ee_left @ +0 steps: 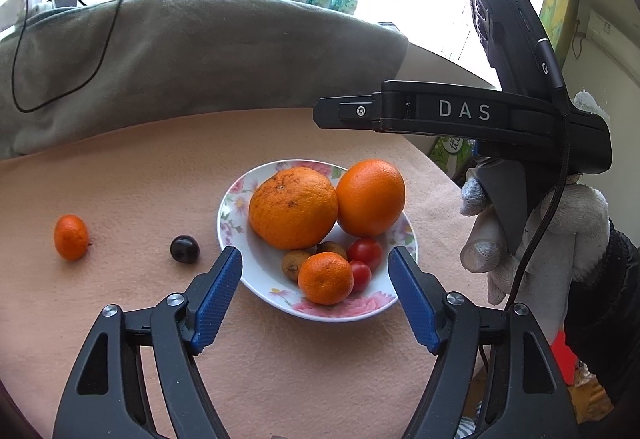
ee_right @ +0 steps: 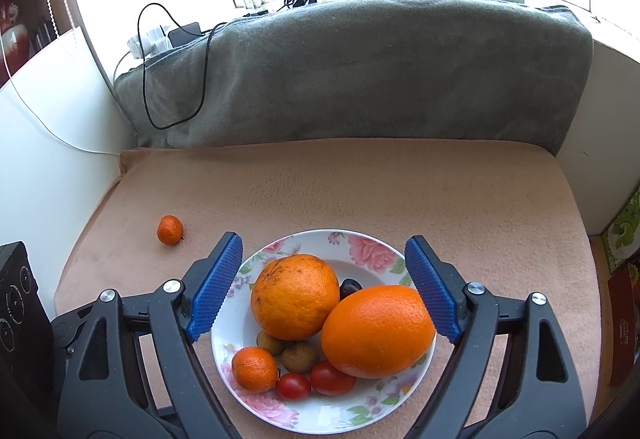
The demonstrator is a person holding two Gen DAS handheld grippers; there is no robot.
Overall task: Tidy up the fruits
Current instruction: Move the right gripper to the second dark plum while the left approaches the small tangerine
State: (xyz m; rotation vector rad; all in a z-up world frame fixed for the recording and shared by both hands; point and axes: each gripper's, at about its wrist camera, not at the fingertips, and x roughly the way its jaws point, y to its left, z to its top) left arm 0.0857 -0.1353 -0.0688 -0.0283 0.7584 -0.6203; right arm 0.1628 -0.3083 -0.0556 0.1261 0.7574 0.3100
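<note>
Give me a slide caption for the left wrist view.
Open left claw over a floral bowl of oranges, tomatoes and small fruit; a mandarin and a plum wait on the cloth.

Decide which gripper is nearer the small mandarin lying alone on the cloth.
Left, probably. The left gripper sits at the plate rim with the mandarin off to its left; the right gripper hovers over the plate, farther right.

Home windowsill nook (floral fruit plate (ee_right: pixel 362 245))

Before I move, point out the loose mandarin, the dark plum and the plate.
loose mandarin (ee_left: pixel 71 237), left wrist view, middle of its peel
dark plum (ee_left: pixel 185 248), left wrist view, its top
plate (ee_left: pixel 236 199), left wrist view, floral left rim
</note>
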